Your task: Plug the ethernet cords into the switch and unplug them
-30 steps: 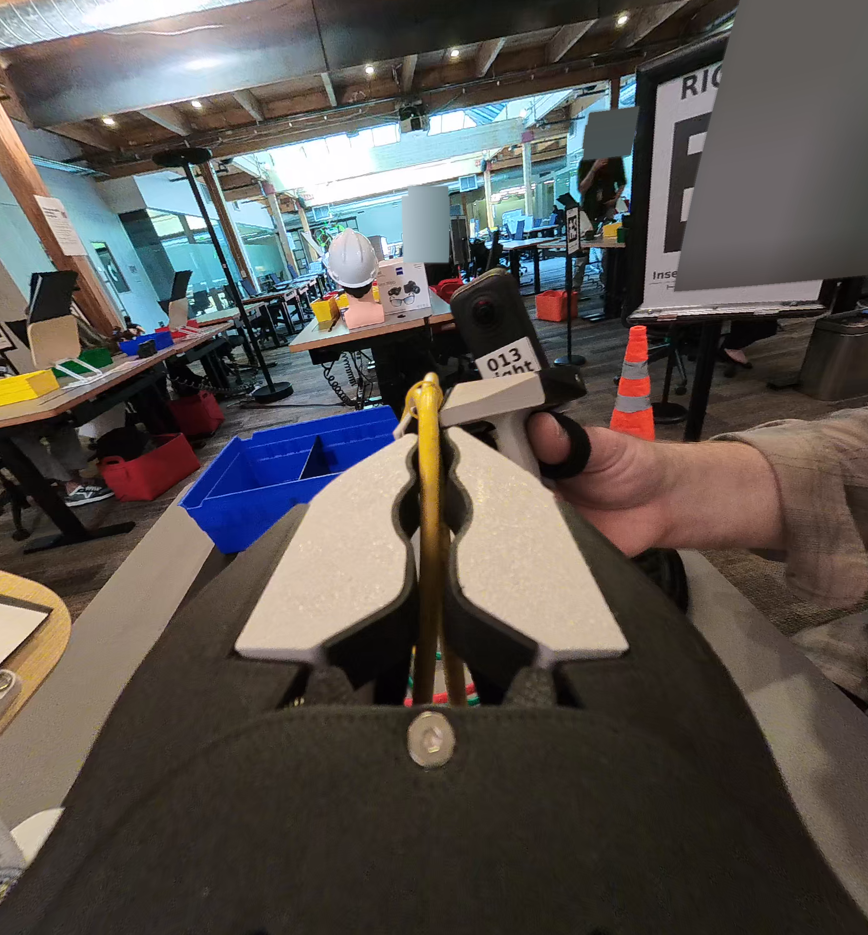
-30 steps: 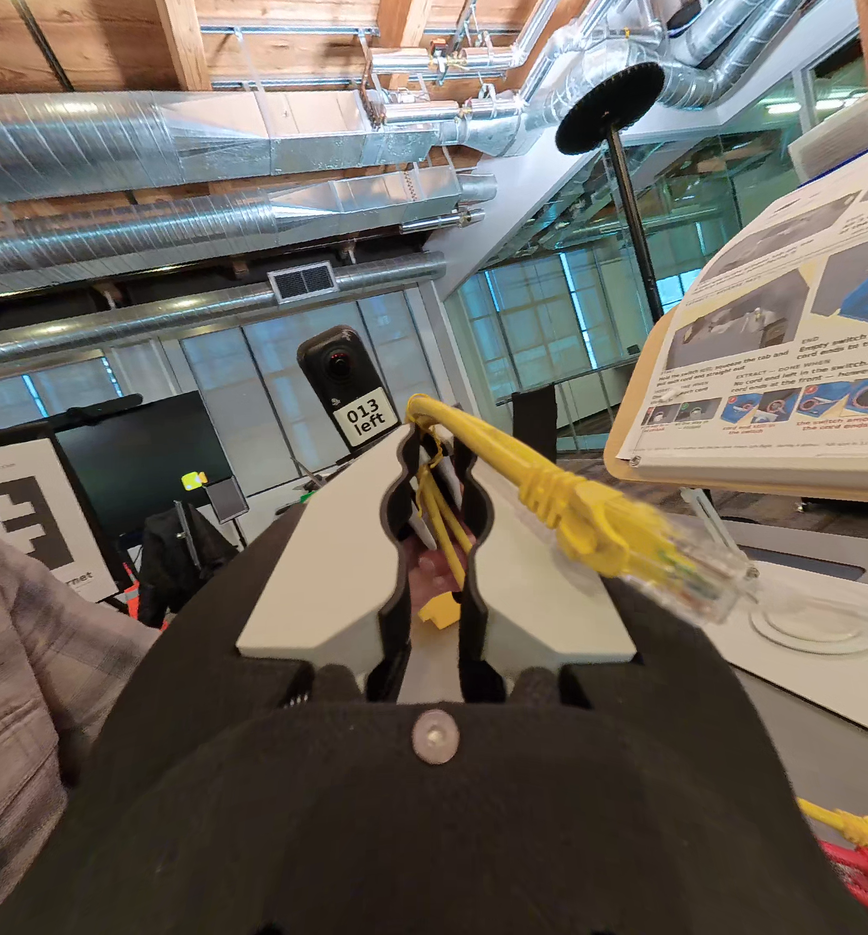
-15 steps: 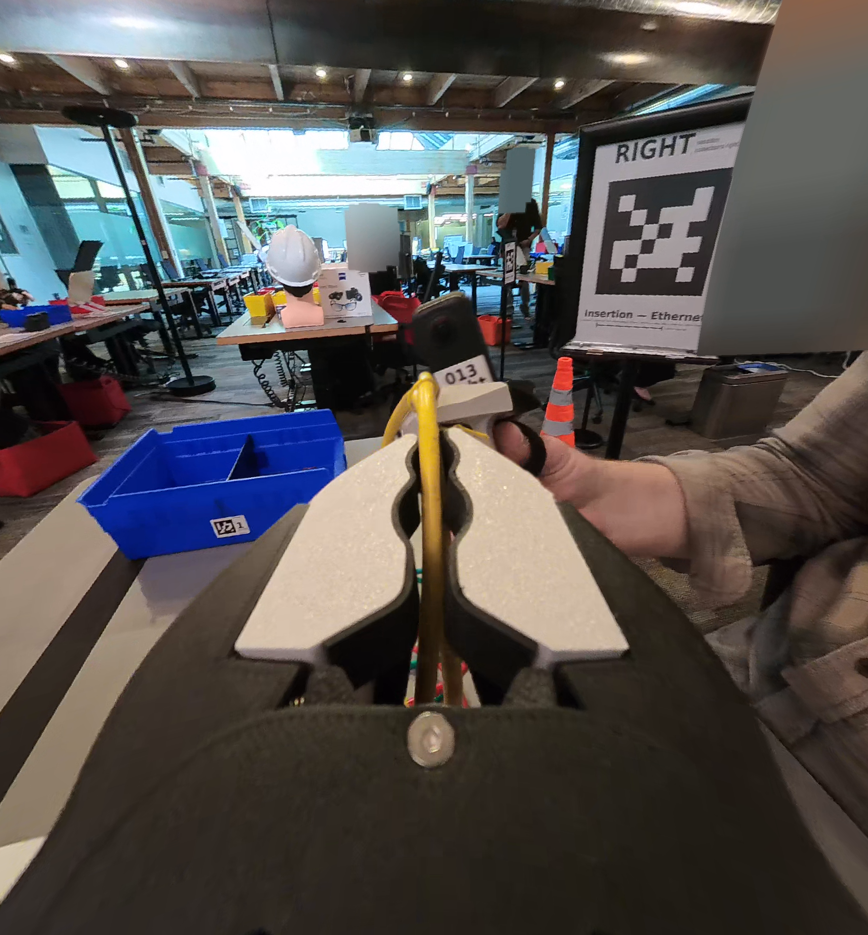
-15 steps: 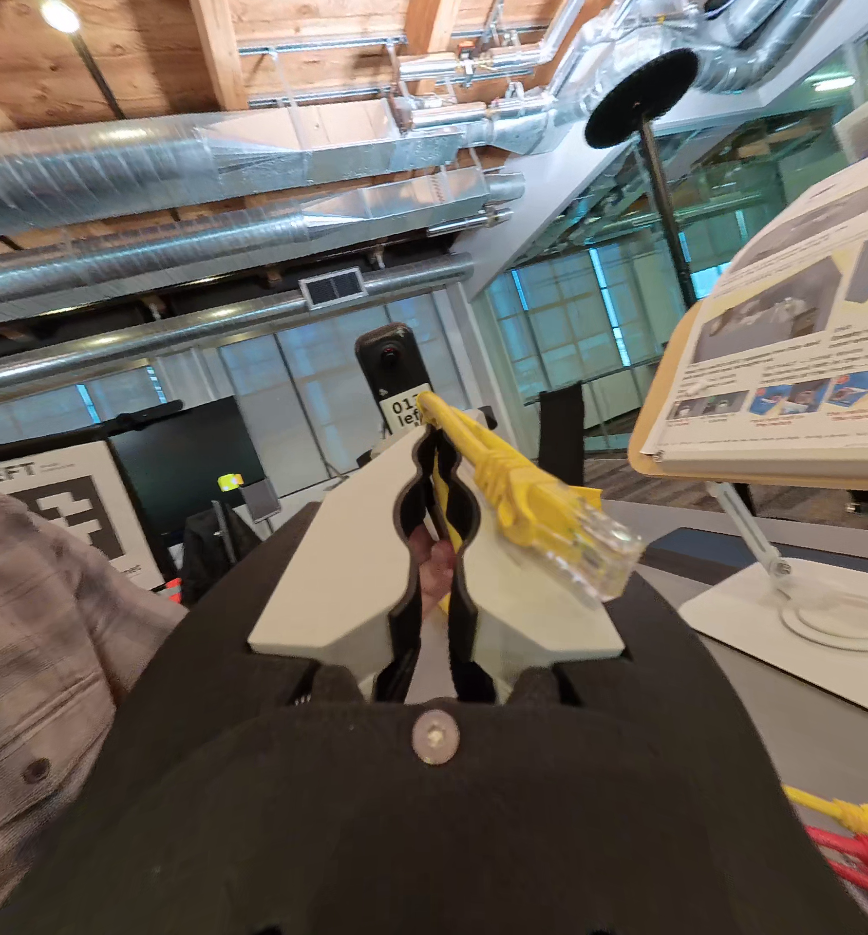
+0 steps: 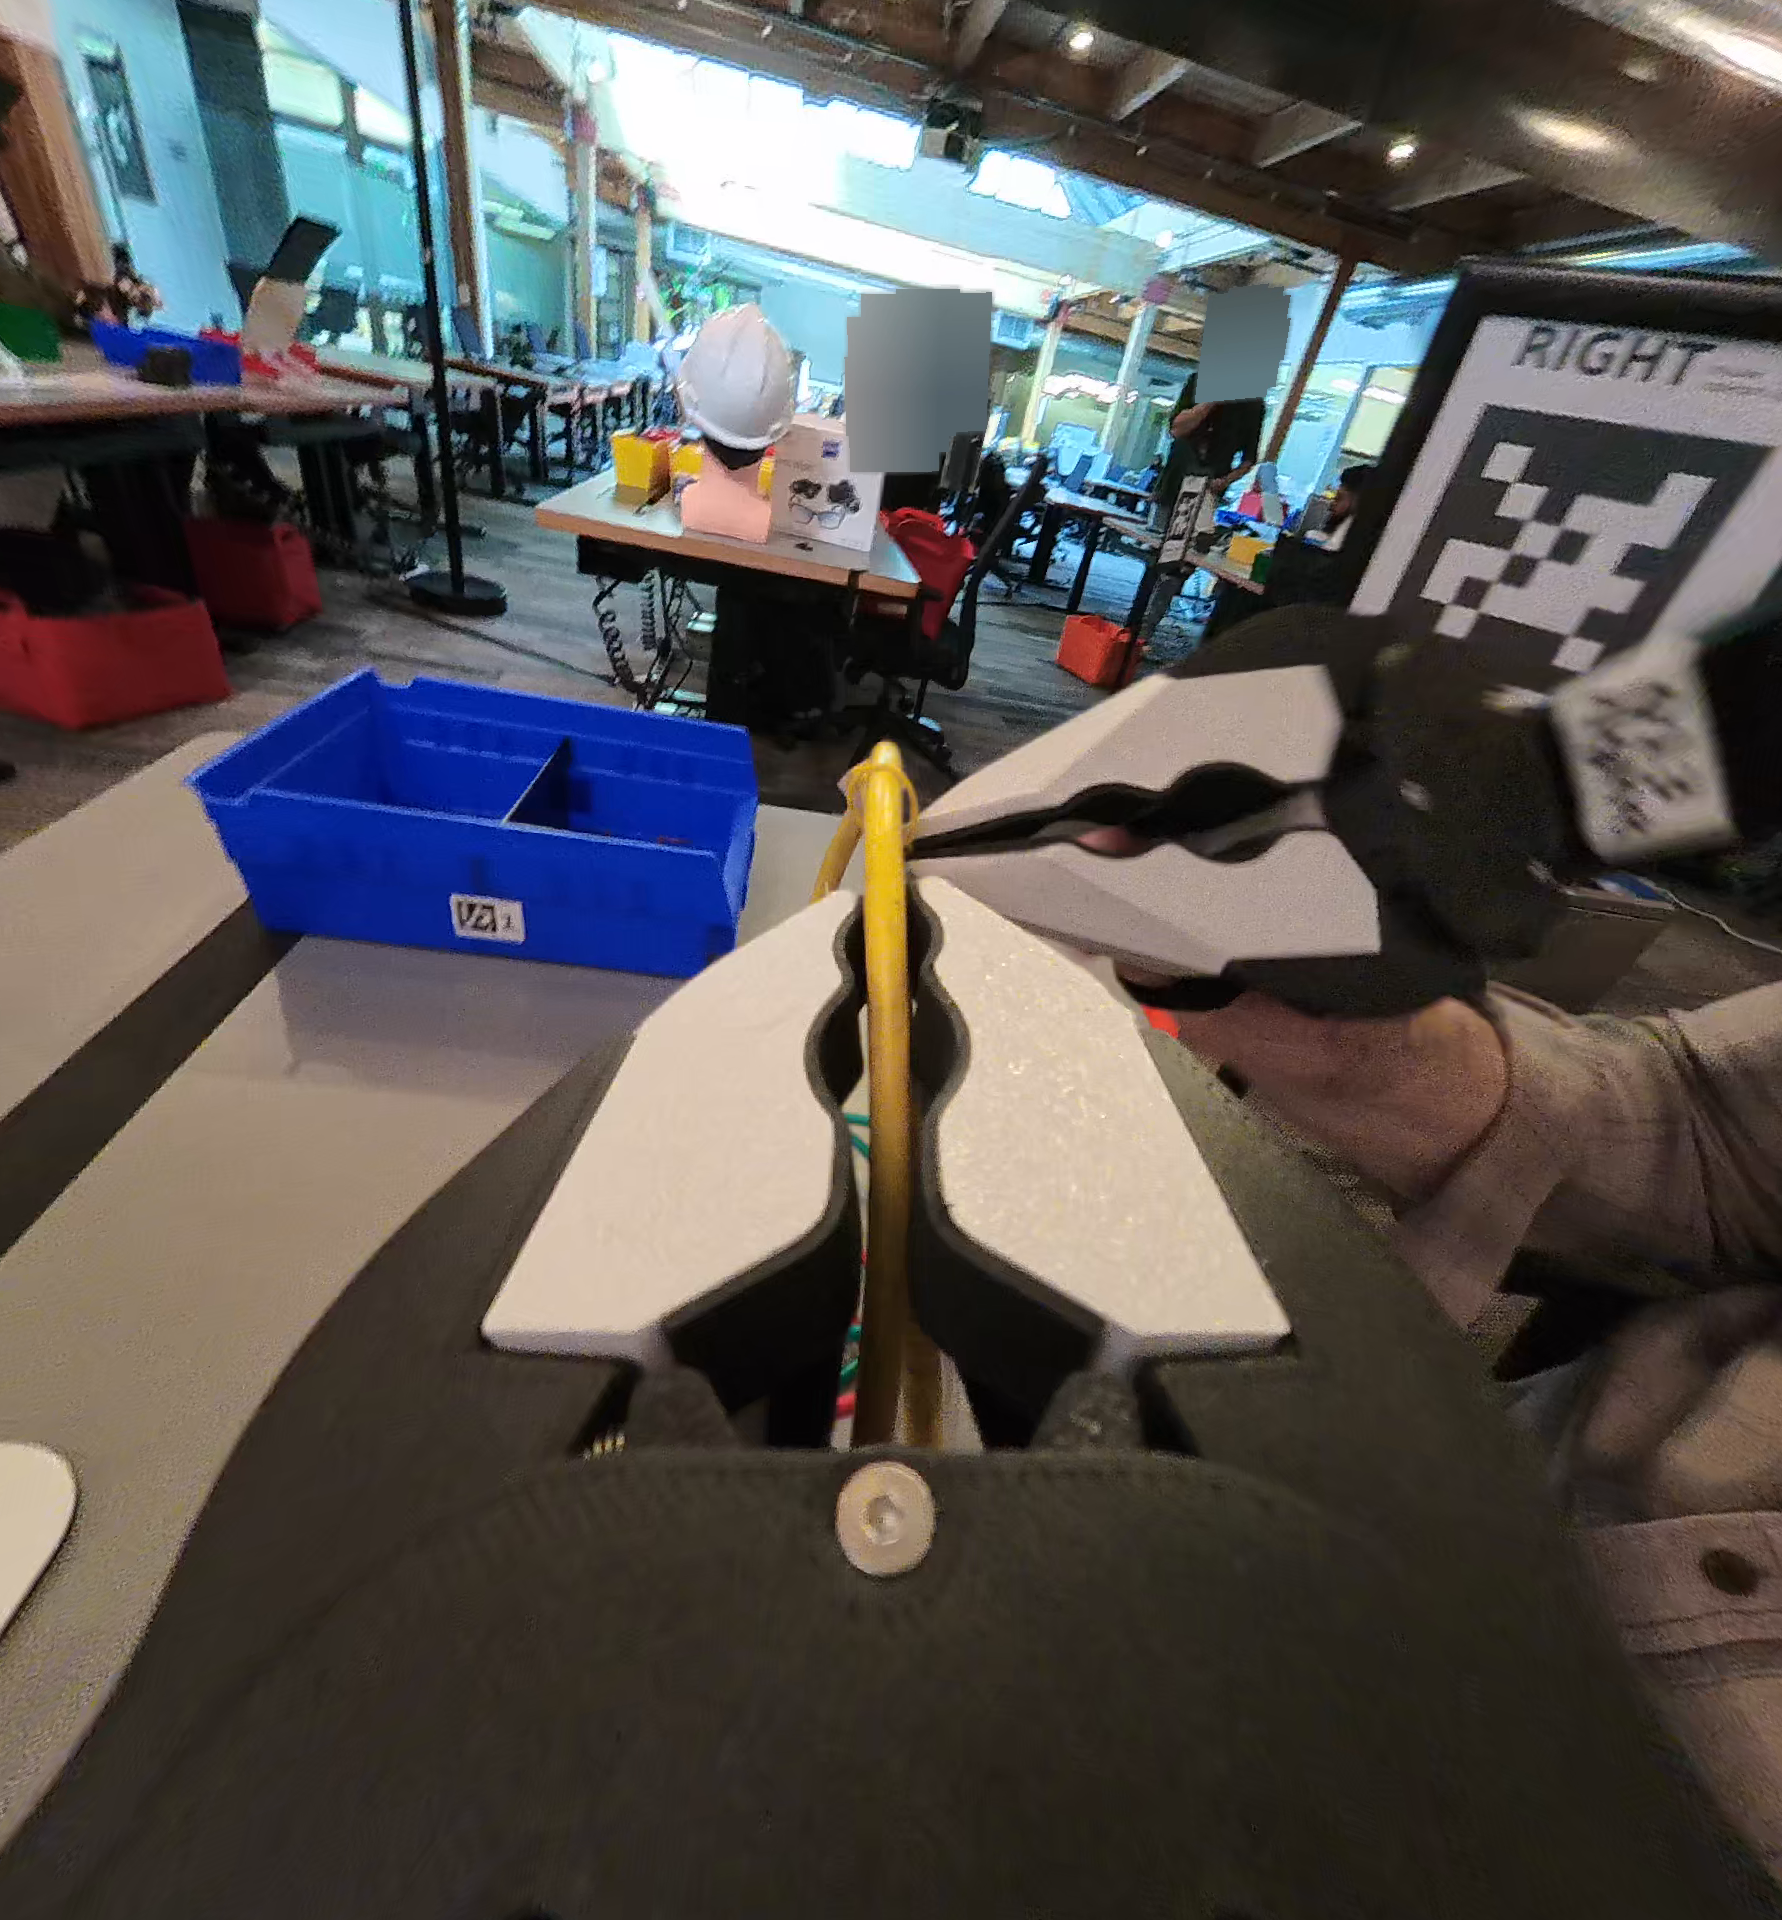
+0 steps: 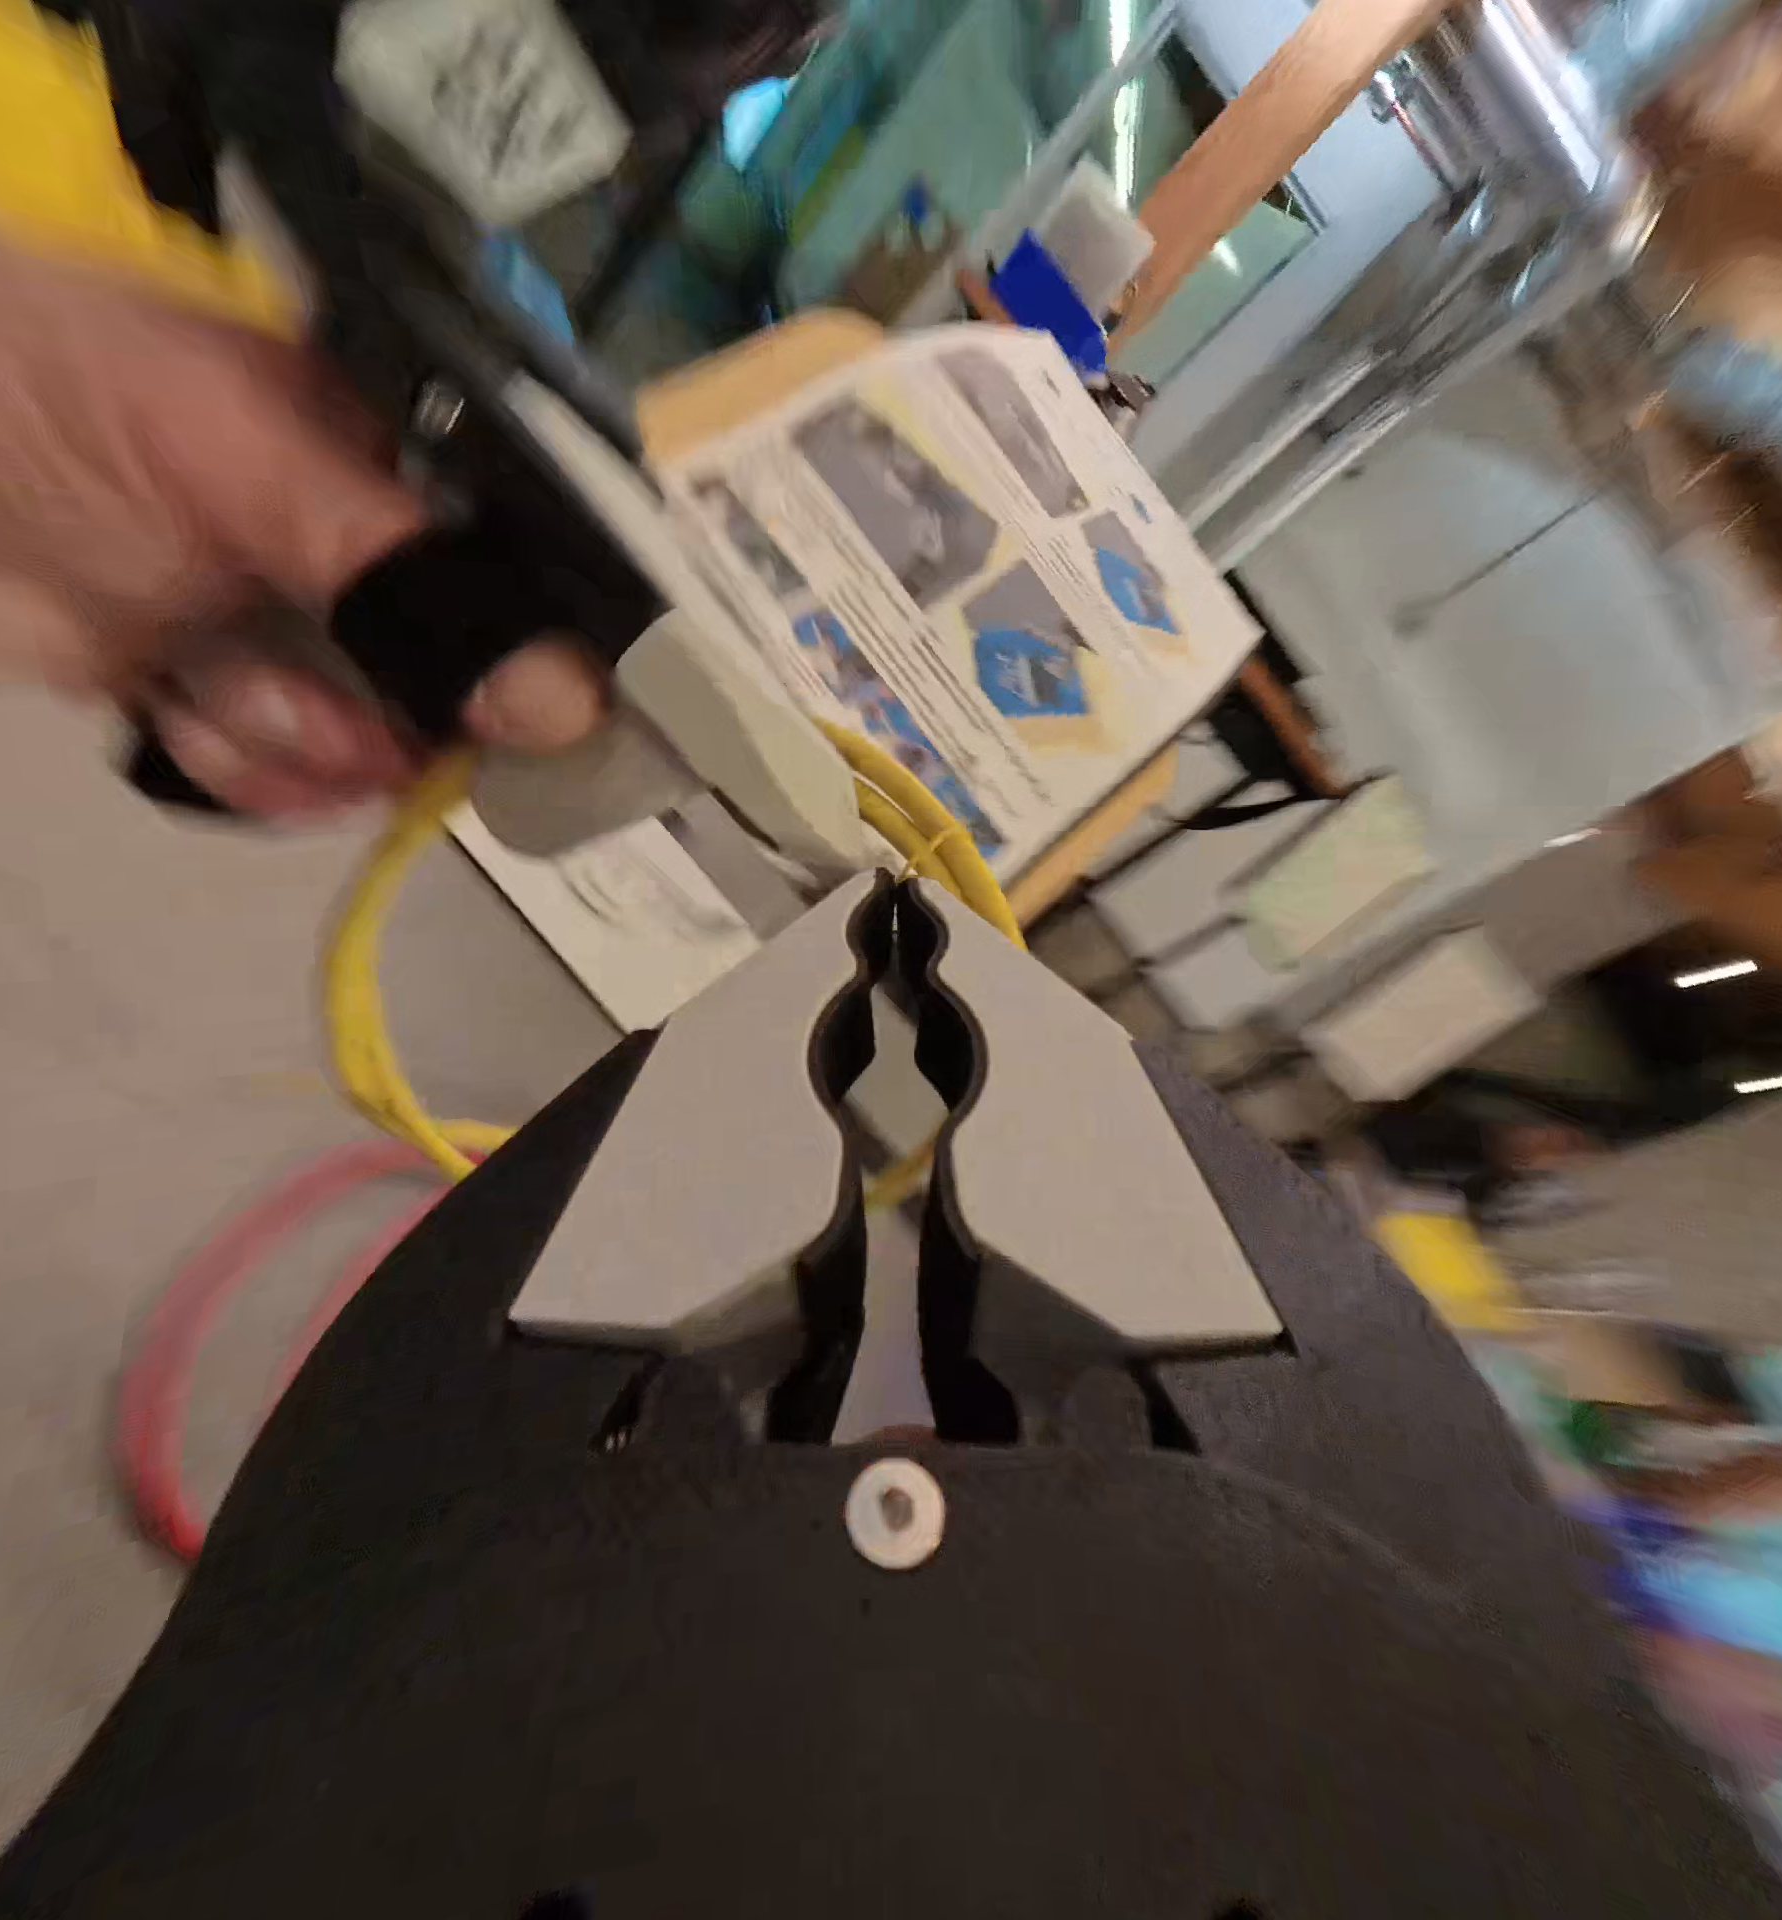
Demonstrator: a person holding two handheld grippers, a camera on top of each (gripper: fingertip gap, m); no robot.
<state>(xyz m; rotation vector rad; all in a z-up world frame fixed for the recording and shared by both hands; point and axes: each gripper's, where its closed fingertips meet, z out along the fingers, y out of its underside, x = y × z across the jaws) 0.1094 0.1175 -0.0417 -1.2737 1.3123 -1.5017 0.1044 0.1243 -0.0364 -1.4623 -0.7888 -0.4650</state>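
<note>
As held now: yellow ethernet cord [image 5: 887, 1039] clamped lengthwise in left gripper [image 5: 882, 904], in front of blue bin [image 5: 399, 862], bend poking past the fingertips.
Left claw: narrow, shut on the cord.
Right claw: right gripper [image 5: 918, 842], right of blue bin, closed to a slit, tips touching the cord's bend; hold on it uncertain.
Plug end: not visible; right wrist view blurred.
Switch: not in view.
Risk, handover: likely slip or whip-back of the cord if released by one claw before a firm pinch by the other.
Risk, kink: sharp bend crushed between meeting tips.
Risk, snag: trailing loop close to pink-red cord [image 6: 170, 1351], apt to tangle when pulled.
</note>
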